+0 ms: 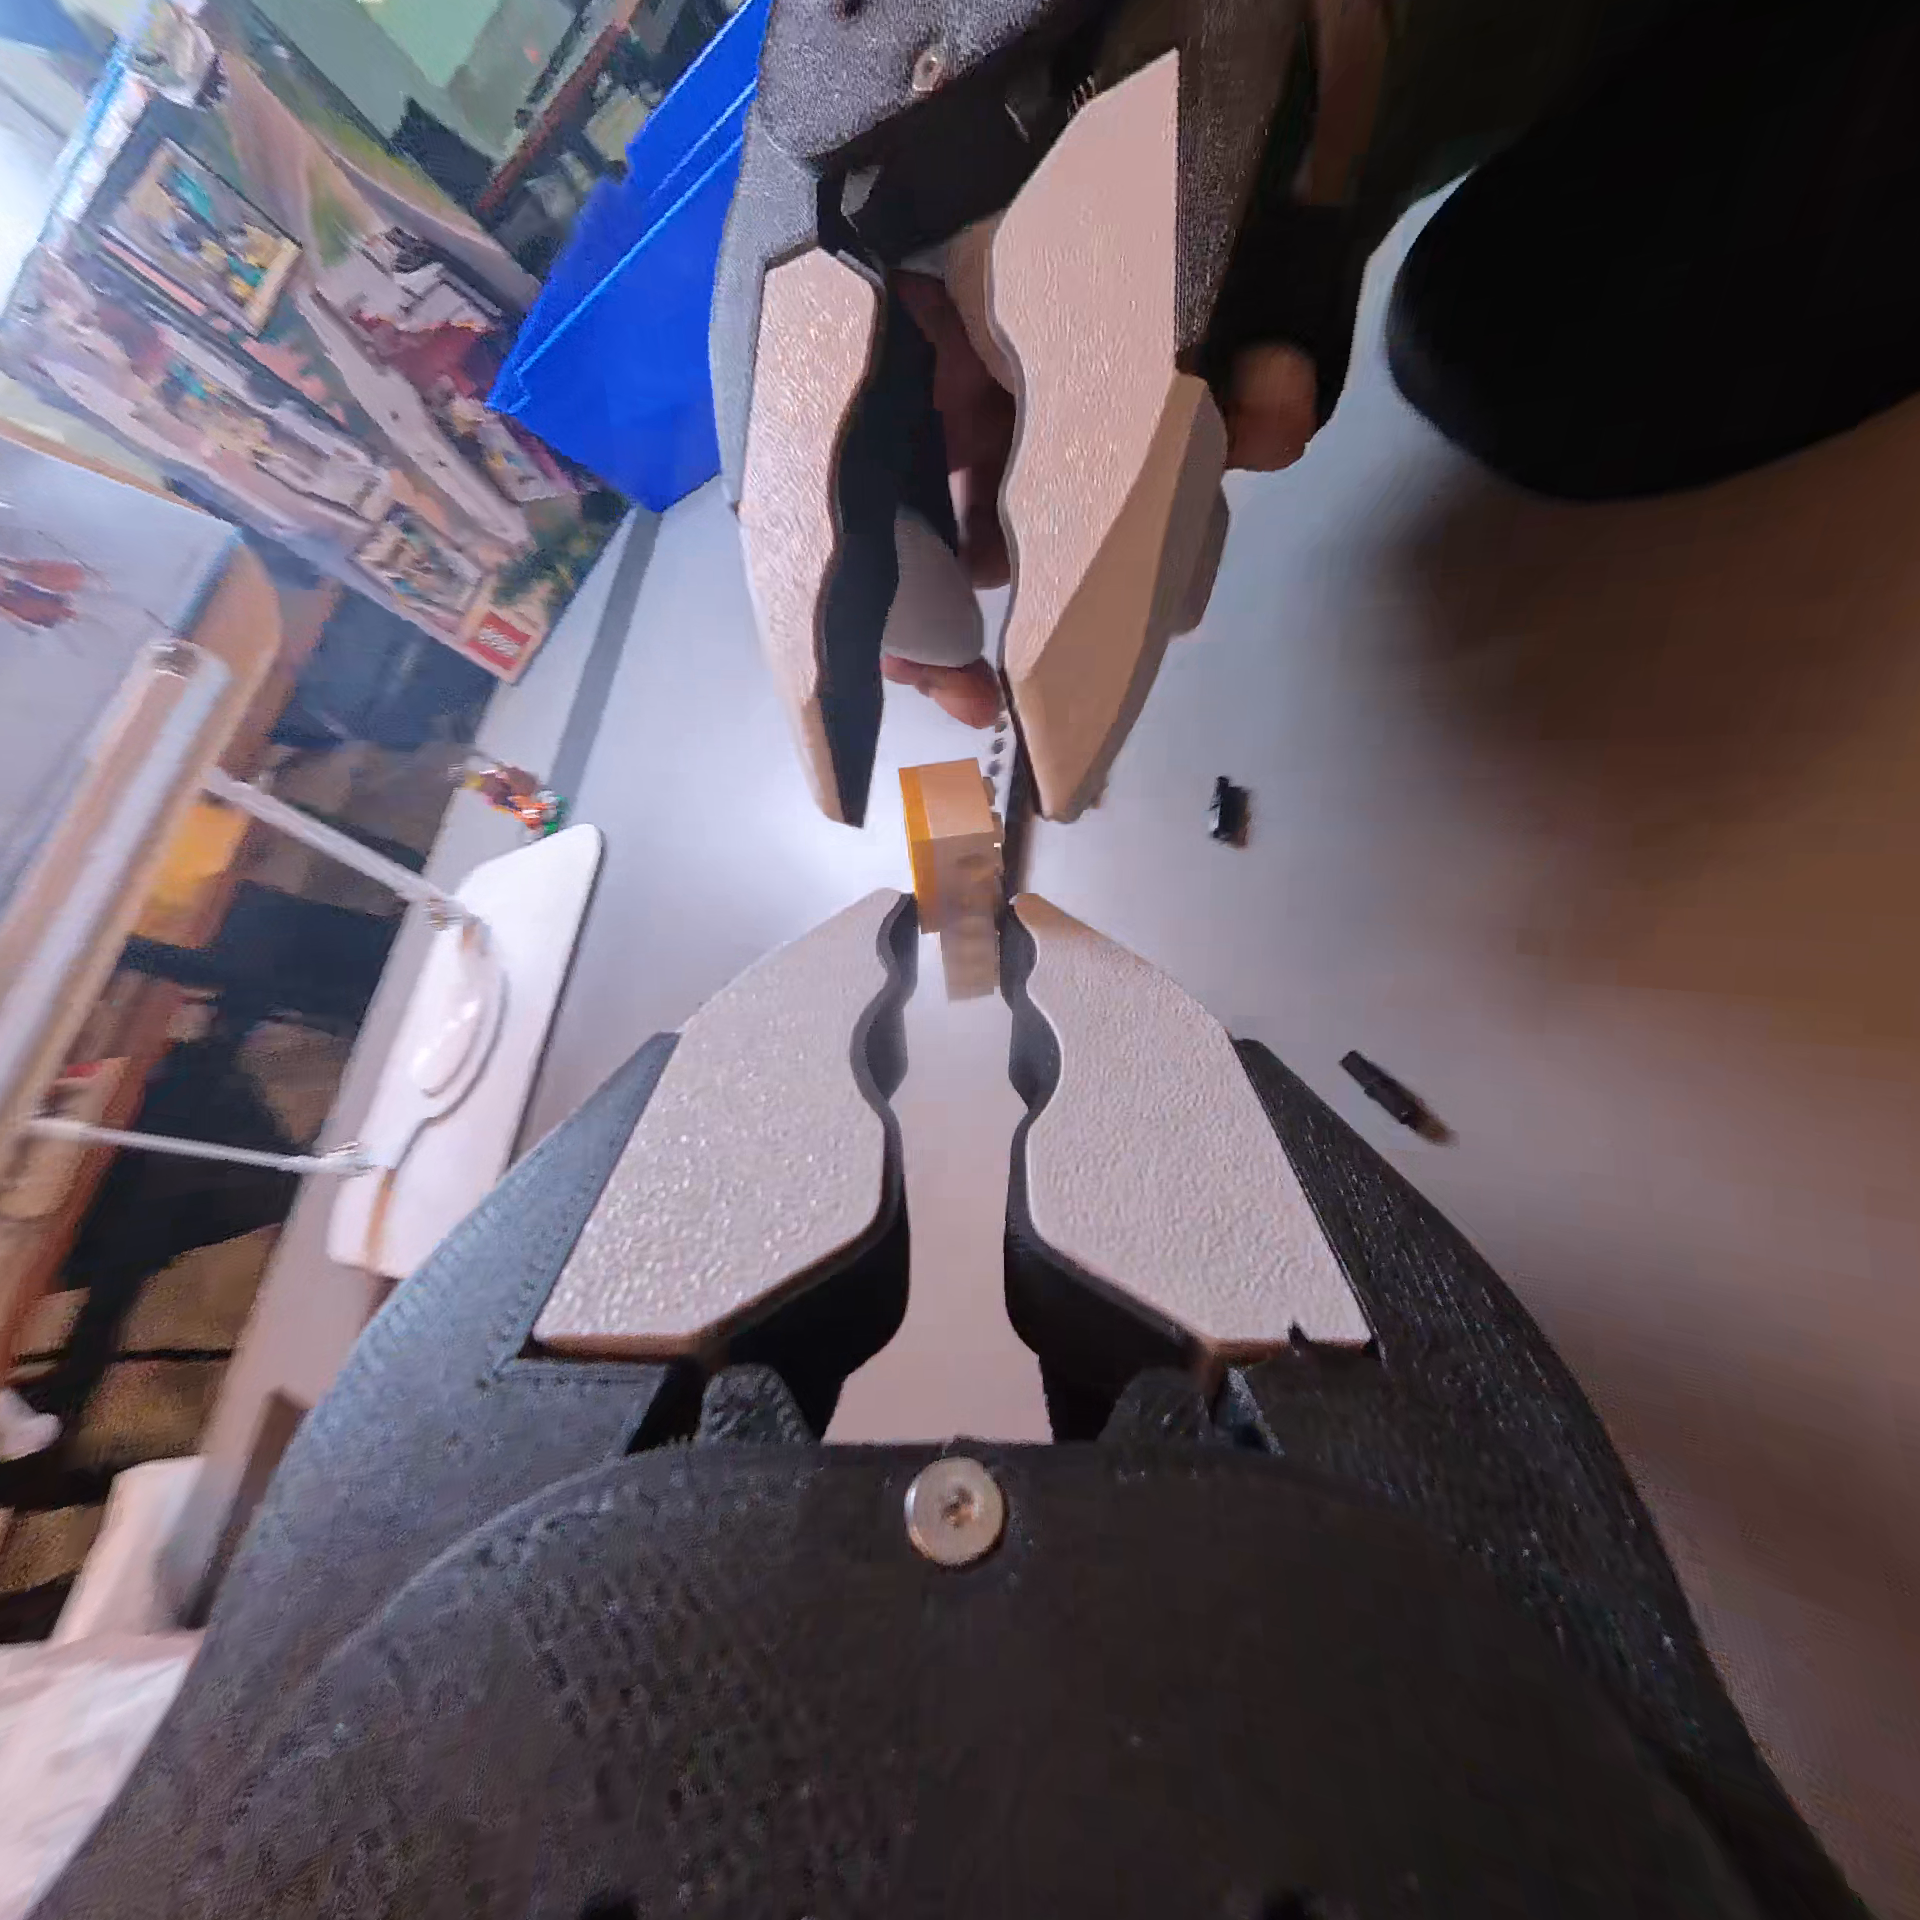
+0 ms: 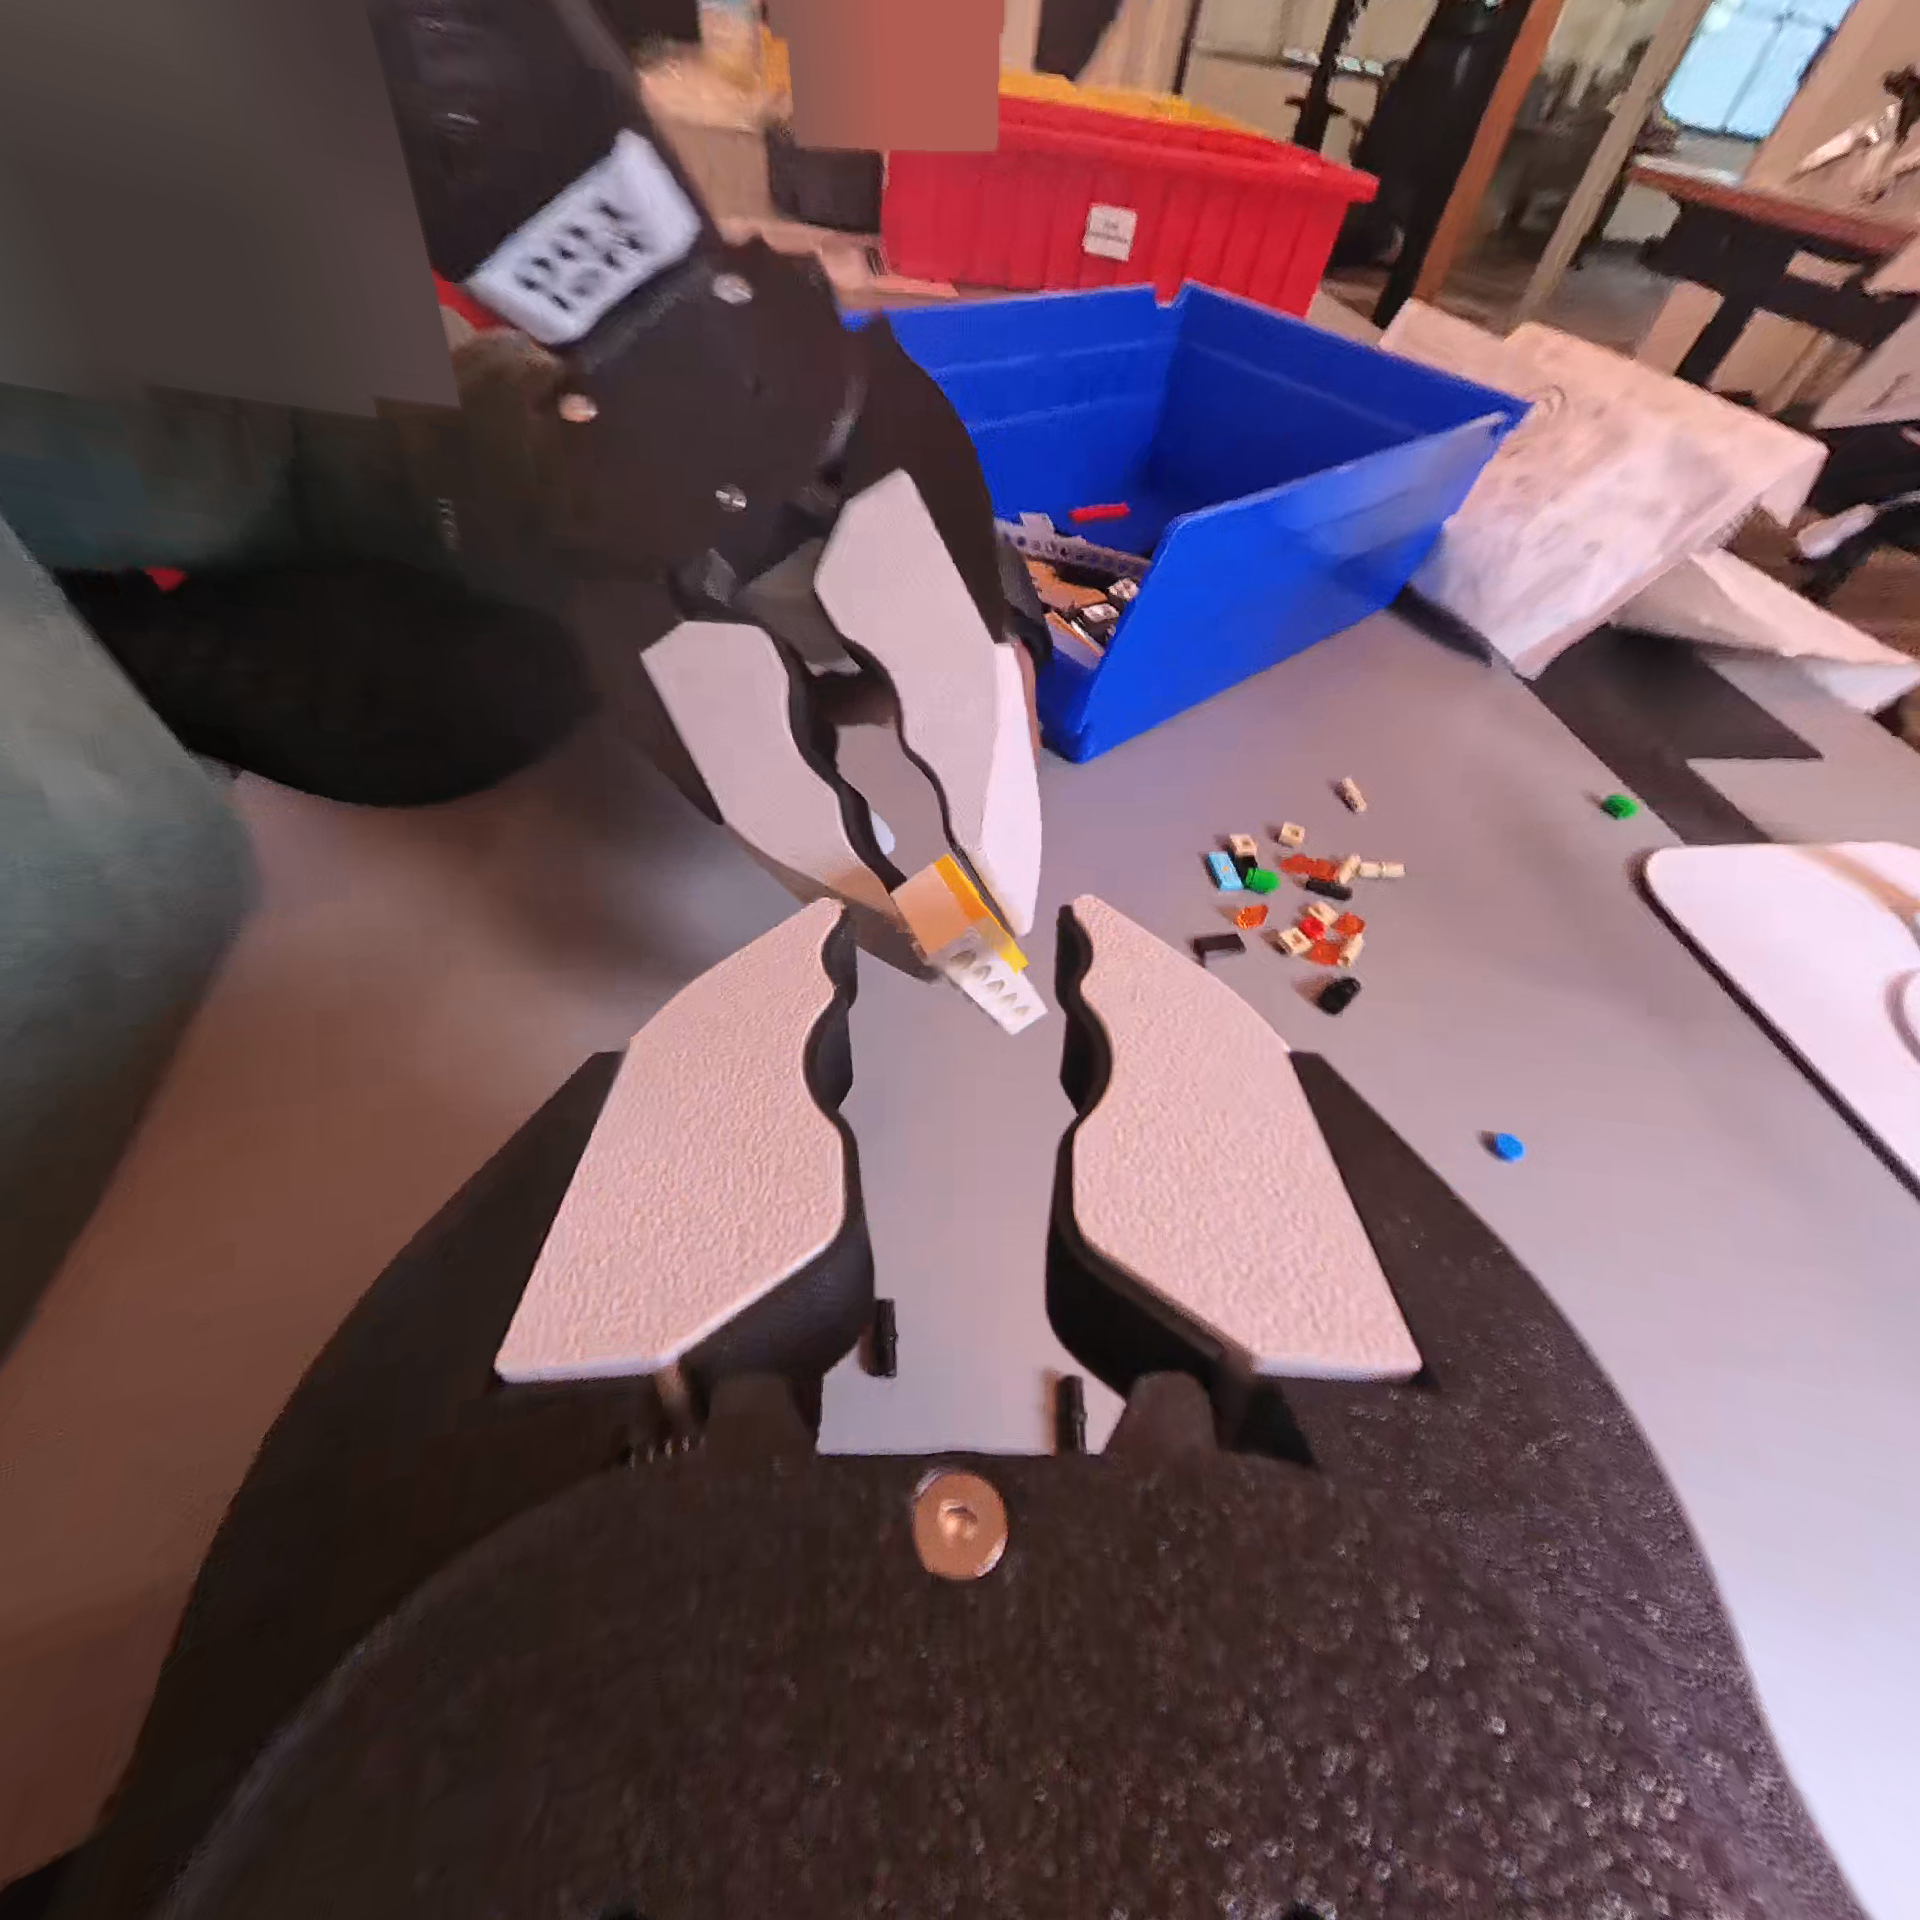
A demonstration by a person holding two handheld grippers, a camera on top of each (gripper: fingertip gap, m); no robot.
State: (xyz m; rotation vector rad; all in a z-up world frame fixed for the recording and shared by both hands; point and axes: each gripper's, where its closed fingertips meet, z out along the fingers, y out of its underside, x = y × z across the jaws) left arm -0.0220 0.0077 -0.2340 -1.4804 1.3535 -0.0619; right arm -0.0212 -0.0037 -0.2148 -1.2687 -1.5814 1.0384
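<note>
right wrist view: left tool clamped on tan-yellow brick stack, long axis toward right tool, fingers apart.

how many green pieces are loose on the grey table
2: one green piece sits in the scattered cluster of small pieces beside the blue bin; another green piece lies alone farther right. More may be hidden inside the bin.

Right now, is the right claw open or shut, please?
Open: the right claw has table showing between its pads, which touch nothing; the block sits in the left claw.
</note>
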